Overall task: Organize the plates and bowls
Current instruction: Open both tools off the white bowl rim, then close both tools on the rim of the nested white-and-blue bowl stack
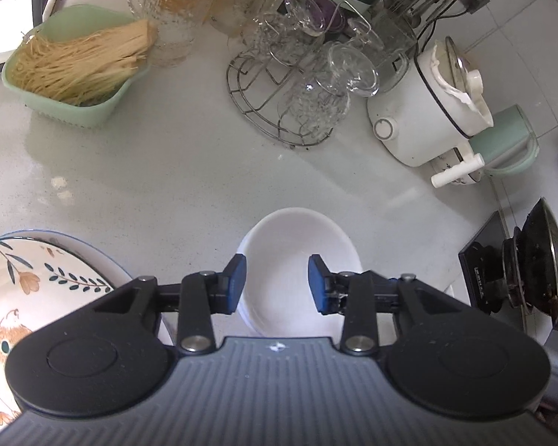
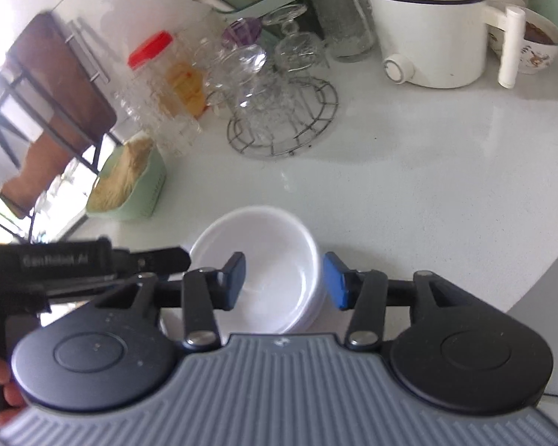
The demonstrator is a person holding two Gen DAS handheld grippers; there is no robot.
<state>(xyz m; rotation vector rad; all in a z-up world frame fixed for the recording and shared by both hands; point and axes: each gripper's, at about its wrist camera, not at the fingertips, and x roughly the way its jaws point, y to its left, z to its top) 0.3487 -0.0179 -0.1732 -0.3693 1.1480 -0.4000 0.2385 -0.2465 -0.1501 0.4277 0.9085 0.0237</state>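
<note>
- The left gripper (image 1: 277, 284) is hovering over the stack of plain white glazed ceramic bowls (image 1: 297, 260), its 2 blue pads (image 1: 238, 282) standing apart and pressing on nothing; the near rim is lying in the gap between them, so the bowls look let go rather than held.
- The right gripper (image 2: 284, 278) is doing the same from its own side, jaws apart on either side of the same white stack (image 2: 264, 260), touching neither wall that I can see.
- In the right wrist view at least 2 nested rims are showing at the stack's lower right edge, which suggests the bowls are sitting inside one another to save room; the exact count is hidden.
- The stack is resting on the pale speckled glossy stone countertop (image 1: 167, 171), smooth enough to be throwing back reflections.
- Just beside it, to the left in the left wrist view, the round cream plate painted with orange flowers and dark leaves (image 1: 26, 282) is lying flat, apart from the bowls, probably kept as its own pile.
- Farther back, the round wire rack holding upturned clear glasses (image 1: 279, 111) is letting them drain.
- Left of it, the mint green plastic basket of dry pale noodles (image 1: 82, 70) is sitting.
- Farthest right, the white electric cooking pot with a round knob (image 1: 420, 111) is standing near the tiled wall.
</note>
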